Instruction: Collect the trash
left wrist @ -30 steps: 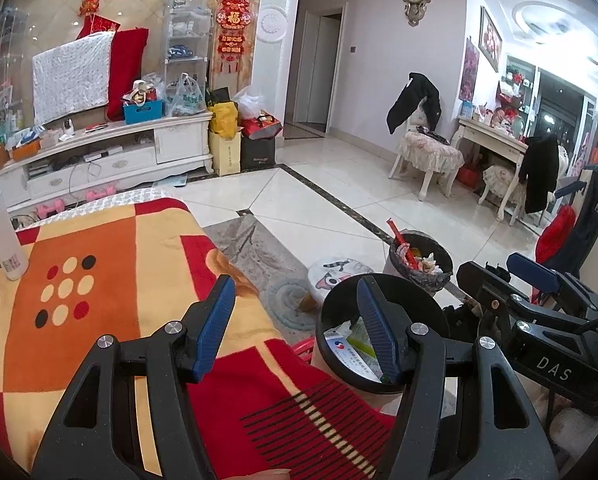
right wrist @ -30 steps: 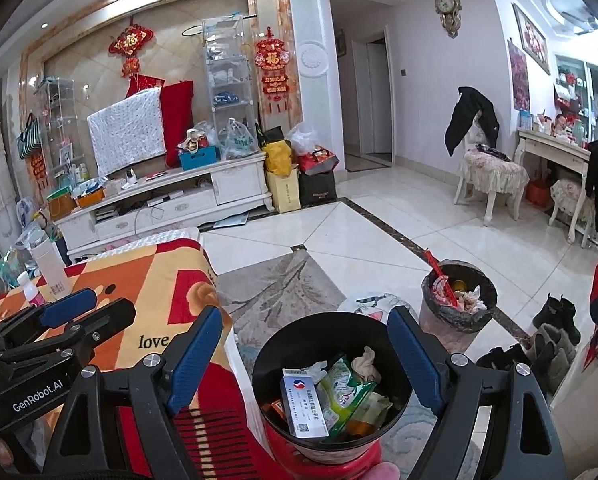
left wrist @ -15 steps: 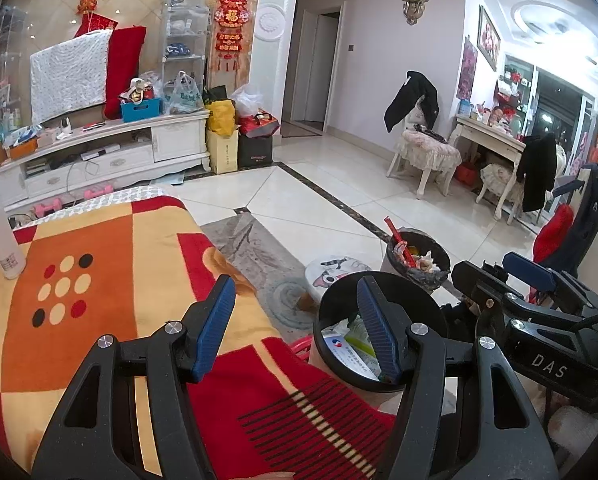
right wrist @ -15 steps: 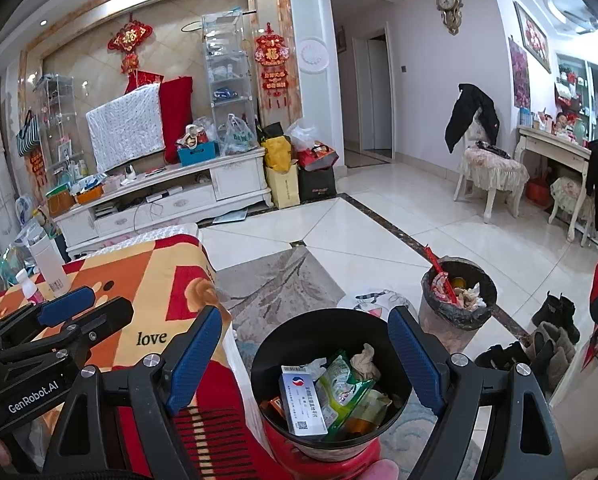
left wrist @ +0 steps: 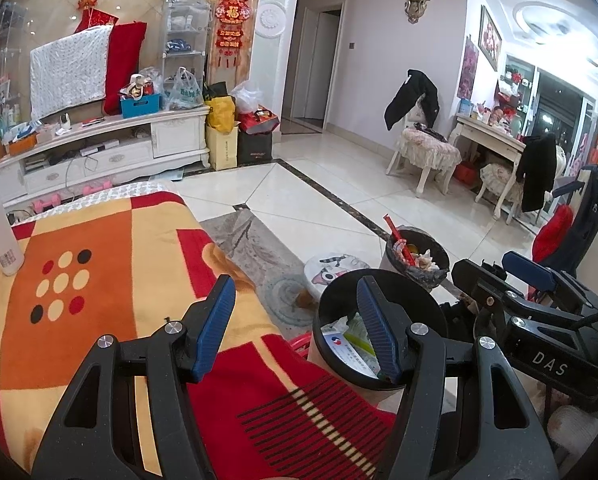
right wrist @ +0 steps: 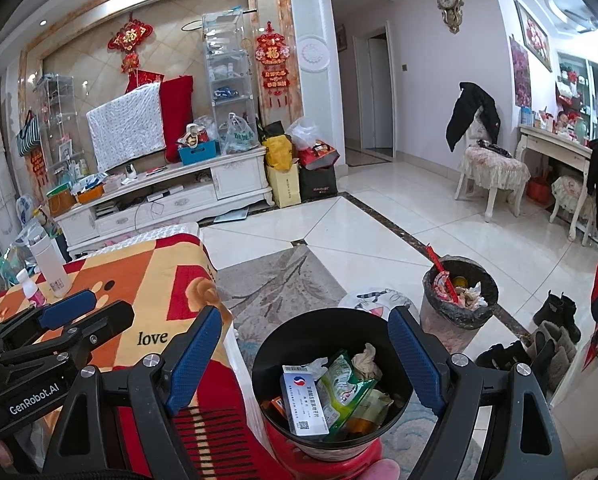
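A black bin point(right wrist: 311, 332) stands on a red stool point(right wrist: 339, 464) beside the table. In it lie a white medicine box point(right wrist: 303, 404), a green wrapper point(right wrist: 343, 384) and a crumpled tissue point(right wrist: 365, 360). My right gripper point(right wrist: 305, 314) hangs open just above the bin with nothing between its fingers. My left gripper point(left wrist: 295, 284) is open over the blanket-covered table point(left wrist: 79, 280), and its right finger overlaps the bin point(left wrist: 419, 292) in that view. Each gripper shows in the other's view, the right gripper point(left wrist: 503, 276) past the bin and the left gripper point(right wrist: 87, 312) over the blanket.
A second bin point(right wrist: 459, 300) lined with a dark bag and full of rubbish stands on the tiled floor. Beside it are a round cat cushion point(left wrist: 331, 270) and several shoes point(right wrist: 555, 320). A white bottle point(right wrist: 51, 264) and a pink bottle point(right wrist: 33, 292) stand on the table's far corner.
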`<state>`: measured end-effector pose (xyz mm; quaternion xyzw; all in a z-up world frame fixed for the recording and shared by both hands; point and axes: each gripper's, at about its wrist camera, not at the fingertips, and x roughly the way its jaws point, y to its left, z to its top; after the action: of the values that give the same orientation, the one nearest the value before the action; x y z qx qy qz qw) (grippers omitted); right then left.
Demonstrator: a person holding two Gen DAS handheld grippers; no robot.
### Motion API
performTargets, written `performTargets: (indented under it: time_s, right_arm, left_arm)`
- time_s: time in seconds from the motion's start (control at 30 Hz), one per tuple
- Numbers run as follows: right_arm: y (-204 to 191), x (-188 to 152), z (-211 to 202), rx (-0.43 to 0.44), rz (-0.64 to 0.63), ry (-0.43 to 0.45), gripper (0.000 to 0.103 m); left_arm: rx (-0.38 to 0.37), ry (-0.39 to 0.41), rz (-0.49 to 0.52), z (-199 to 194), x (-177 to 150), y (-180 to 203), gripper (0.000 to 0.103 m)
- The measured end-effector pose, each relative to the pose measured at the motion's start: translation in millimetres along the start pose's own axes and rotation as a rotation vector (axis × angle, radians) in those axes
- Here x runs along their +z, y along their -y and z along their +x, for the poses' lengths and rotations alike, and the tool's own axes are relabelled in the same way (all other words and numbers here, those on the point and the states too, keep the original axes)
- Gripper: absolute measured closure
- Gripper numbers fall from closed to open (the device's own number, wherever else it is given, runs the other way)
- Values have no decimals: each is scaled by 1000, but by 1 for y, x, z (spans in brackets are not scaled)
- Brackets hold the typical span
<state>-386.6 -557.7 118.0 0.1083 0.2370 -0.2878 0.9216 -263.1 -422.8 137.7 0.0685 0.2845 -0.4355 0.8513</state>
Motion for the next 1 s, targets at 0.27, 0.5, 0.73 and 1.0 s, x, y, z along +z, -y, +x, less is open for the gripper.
performTargets:
  time_s: [0.27,0.5,0.73,1.0]
  right_arm:
    - [1,-3,2,-2,2,-6,19]
    - [2,-5,3,-2,2,-10,19]
    - [3,-7,5,-2,6,-19,19]
    - [4,-6,5,-2,7,-23,19]
  left_arm:
    - [-5,-8,4,2,-3,1,41]
    - [-7,-9,3,2,-4,2,41]
    - [-9,-11,3,2,-3,2,41]
    - [-12,-16,4,3,-10,7,41]
